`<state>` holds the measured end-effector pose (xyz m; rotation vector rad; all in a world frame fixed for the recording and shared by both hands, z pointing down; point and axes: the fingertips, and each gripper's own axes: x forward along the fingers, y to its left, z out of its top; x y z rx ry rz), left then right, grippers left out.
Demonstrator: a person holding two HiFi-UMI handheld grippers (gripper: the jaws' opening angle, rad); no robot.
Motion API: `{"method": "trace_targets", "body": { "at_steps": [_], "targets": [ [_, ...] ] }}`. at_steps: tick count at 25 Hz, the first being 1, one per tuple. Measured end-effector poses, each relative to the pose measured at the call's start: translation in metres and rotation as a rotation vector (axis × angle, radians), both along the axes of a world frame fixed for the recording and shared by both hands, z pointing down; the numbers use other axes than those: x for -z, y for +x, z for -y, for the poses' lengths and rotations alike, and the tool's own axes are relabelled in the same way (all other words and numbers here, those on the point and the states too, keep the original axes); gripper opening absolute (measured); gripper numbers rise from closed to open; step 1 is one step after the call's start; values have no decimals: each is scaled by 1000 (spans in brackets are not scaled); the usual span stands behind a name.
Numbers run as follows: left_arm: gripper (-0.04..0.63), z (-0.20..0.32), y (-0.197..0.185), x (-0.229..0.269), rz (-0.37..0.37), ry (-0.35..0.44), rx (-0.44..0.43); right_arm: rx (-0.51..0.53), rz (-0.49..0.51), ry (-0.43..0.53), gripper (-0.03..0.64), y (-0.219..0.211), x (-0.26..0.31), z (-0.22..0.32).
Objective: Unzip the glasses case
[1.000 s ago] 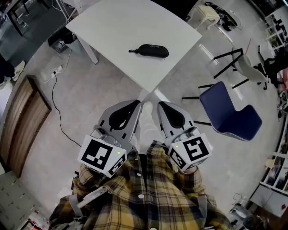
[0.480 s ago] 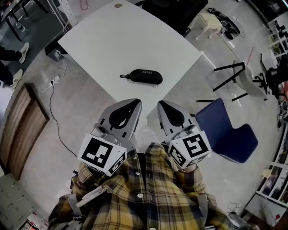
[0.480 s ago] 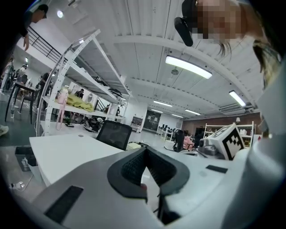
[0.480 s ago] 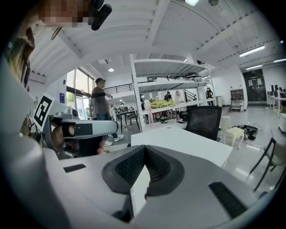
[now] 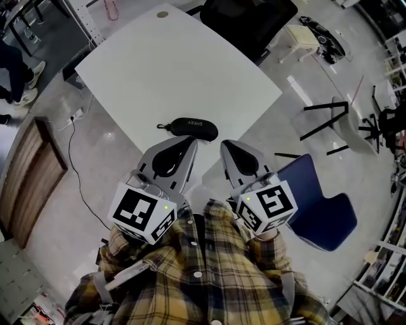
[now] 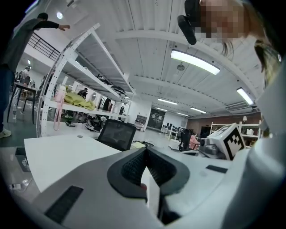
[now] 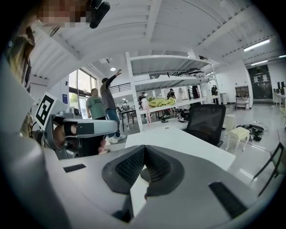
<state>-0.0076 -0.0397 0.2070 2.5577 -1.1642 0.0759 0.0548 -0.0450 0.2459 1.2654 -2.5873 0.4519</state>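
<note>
A black zipped glasses case (image 5: 190, 129) lies near the closest corner of the white table (image 5: 177, 70), with its zipper pull (image 5: 162, 126) at its left end. Both grippers are held side by side just short of that corner, pointing at the case. My left gripper (image 5: 191, 141) is shut and empty, its tip just below the case in the head view. My right gripper (image 5: 224, 145) is also shut and empty, right of the case. In the left gripper view the left gripper (image 6: 145, 150) has its pads closed together. The right gripper (image 7: 144, 149) shows the same.
A black office chair (image 5: 247, 19) stands at the table's far side and a blue chair (image 5: 320, 203) on the floor to the right. A cable (image 5: 76, 165) and a wooden panel (image 5: 28, 171) lie left. People (image 7: 100, 109) stand by shelving beyond the table.
Both grippers have come forward together toward the table. The case now sits just ahead of their tips instead of far beyond them. The jaws stayed shut.
</note>
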Motion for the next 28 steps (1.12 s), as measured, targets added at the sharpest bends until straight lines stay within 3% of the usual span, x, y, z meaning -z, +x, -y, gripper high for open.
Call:
{"method": "trace_targets", "body": {
  "at_steps": [7, 16, 22, 28],
  "targets": [
    [8, 25, 1, -21, 17, -59, -7, -11, -7, -36, -2, 5, -15, 21],
    [8, 48, -8, -41, 38, -113, -87, -93, -20, -87, -2, 0, -33, 29],
    [9, 51, -4, -64, 75, -156, -175, -129, -29, -124, -2, -1, -47, 29],
    [11, 53, 3, -92, 161, -174, -294, -155, -33, -186, -2, -1, -69, 28]
  ]
}}
